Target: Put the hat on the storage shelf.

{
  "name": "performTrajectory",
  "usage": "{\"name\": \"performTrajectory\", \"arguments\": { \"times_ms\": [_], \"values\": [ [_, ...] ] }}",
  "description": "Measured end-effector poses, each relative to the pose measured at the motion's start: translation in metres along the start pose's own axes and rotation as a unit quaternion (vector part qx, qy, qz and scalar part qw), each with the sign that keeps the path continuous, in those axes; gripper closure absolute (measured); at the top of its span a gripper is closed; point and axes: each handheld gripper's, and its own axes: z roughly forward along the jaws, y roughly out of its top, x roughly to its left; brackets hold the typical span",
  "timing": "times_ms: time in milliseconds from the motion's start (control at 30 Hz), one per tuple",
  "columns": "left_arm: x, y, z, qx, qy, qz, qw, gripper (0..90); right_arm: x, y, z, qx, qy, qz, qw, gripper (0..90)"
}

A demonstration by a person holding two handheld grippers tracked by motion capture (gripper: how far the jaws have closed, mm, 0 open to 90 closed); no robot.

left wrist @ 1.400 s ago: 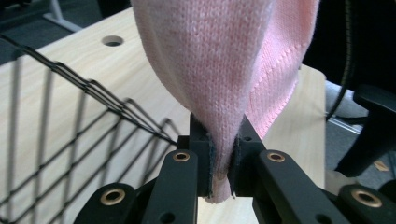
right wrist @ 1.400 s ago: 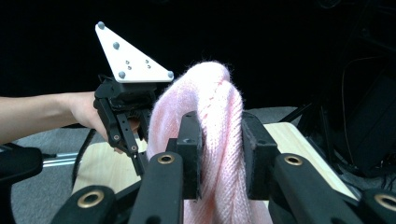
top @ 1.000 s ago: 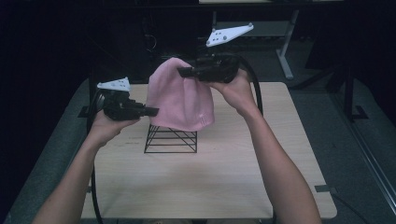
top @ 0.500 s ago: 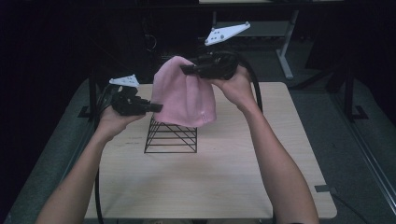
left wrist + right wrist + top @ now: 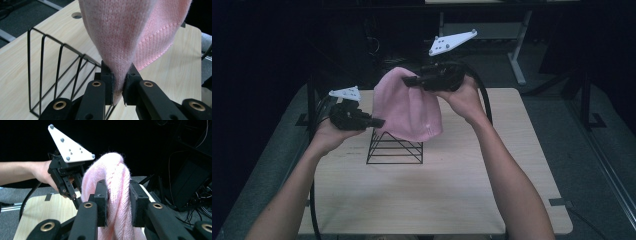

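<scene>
A pink knitted hat (image 5: 409, 112) hangs in the air above a black wire rack (image 5: 395, 147) on the wooden table (image 5: 462, 185). My left gripper (image 5: 381, 121) is shut on the hat's lower left edge; in the left gripper view the knit (image 5: 120, 50) is pinched between the pads (image 5: 130, 82). My right gripper (image 5: 408, 81) is shut on the hat's top, and its own view shows a bunched fold of the hat (image 5: 117, 192) squeezed between the jaws. The left gripper (image 5: 77, 201) with its white plate appears beyond in the right gripper view.
The wire rack (image 5: 57, 75) stands just under and behind the hat, left of the table's middle. Dark floor and a desk leg (image 5: 517, 55) lie beyond the far edge. Bare tabletop stretches in front and to the right.
Both hands have kept their hold on the hat. The left hand rose a little toward the hat and the cloth shifted slightly; the right hand stayed about where it was.
</scene>
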Motion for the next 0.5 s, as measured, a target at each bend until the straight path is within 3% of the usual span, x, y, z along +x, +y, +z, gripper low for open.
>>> {"name": "performTrajectory", "arguments": {
  "times_ms": [500],
  "values": [
    [0.007,-0.021,-0.008,0.03,0.03,-0.008,0.9991,80.7,0.006,-0.008,0.026,0.016,0.029,0.003,0.9994,70.9]
  ]
}}
